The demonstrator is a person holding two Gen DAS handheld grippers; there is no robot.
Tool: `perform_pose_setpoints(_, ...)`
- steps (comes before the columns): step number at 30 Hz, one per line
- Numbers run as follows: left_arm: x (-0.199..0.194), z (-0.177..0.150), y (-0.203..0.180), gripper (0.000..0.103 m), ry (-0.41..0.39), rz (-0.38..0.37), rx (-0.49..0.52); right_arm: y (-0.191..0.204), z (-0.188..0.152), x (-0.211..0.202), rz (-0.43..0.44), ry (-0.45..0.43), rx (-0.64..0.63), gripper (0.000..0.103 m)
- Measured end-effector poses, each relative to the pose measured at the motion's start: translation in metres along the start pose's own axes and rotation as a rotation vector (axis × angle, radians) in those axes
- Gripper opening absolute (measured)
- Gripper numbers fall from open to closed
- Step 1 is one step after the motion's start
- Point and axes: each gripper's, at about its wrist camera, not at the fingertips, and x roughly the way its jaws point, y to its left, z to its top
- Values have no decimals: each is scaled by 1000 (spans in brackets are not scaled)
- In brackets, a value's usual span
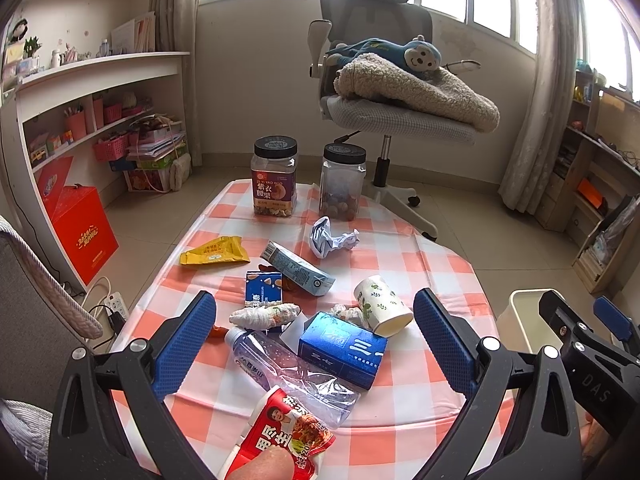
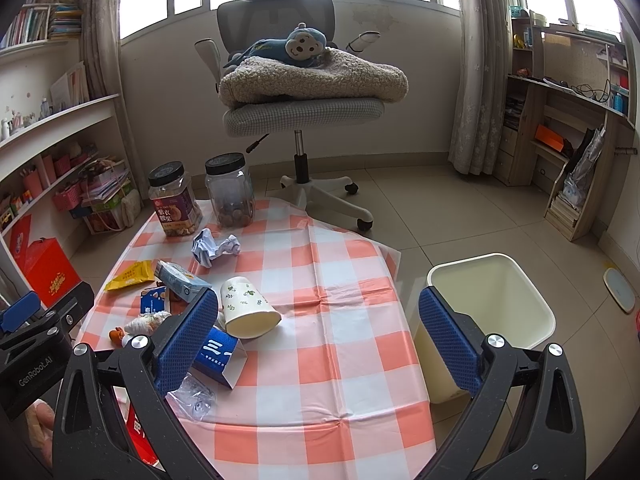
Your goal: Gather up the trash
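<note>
Trash lies scattered on the checked tablecloth (image 1: 400,264): a crushed clear bottle (image 1: 288,364), a blue box (image 1: 343,347), a tipped paper cup (image 1: 382,305), a red snack wrapper (image 1: 286,436), a yellow wrapper (image 1: 214,254), a pale blue carton (image 1: 298,268), crumpled paper (image 1: 332,237) and a wadded tissue (image 1: 264,315). My left gripper (image 1: 316,332) hangs open above the bottle and blue box, holding nothing. My right gripper (image 2: 318,332) stands open over the cloth's right part, with the paper cup (image 2: 248,307) by its left finger. A cream bin (image 2: 490,312) stands on the floor to the right.
Two lidded jars (image 1: 275,178) (image 1: 343,182) stand at the table's far end. An office chair (image 2: 300,92) with a blanket and plush monkey is behind. Shelves line the left wall (image 1: 100,120) and right wall (image 2: 568,128). A red box (image 1: 82,228) sits on the floor.
</note>
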Motion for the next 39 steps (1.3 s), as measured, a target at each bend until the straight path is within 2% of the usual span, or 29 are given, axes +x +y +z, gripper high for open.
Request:
perform_pose_setpoints(5,18,4,6,96,70,24,-23,10,-1,10,13,42,38,96)
perform_pose_setpoints(8,36,10,17,96,143,34,-45,13,3,20,39,92,52,96)
perform_pose_setpoints(9,44,14,22,96,168,37,-54,15,-9,33,45,110,49,96)
perform_pose_setpoints(13,79,37,52,96,245,24,-117,21,17,34,62,132,20,96)
perform_pose_setpoints(16,105,55,87,96,267,-17,-229,29,31,46,90,151,5,96)
perform_pose_setpoints(18,128,62,113,96,301,-101,-319,32,34,54,97,161,7,96)
perform_pose_setpoints(20,159,63,134,96,359,-221,-396,33,30,66,107,179,18,96)
perform_pose_setpoints(22,189,55,152,96,440,-198,-459,34,24,83,113,216,23,96)
perform_pose_setpoints(24,211,41,170,96,466,-154,-528,36,19,98,112,263,16,96)
perform_pose_setpoints(27,243,14,199,96,511,-159,-693,41,17,111,131,270,-16,96)
perform_pose_setpoints(31,273,2,221,96,484,-150,-830,56,11,130,180,291,-109,96)
perform_pose_setpoints(35,304,5,228,90,461,-152,-887,72,-1,147,241,313,-234,96)
perform_pose_setpoints(39,322,17,230,88,406,-136,-912,88,-17,163,320,338,-361,96)
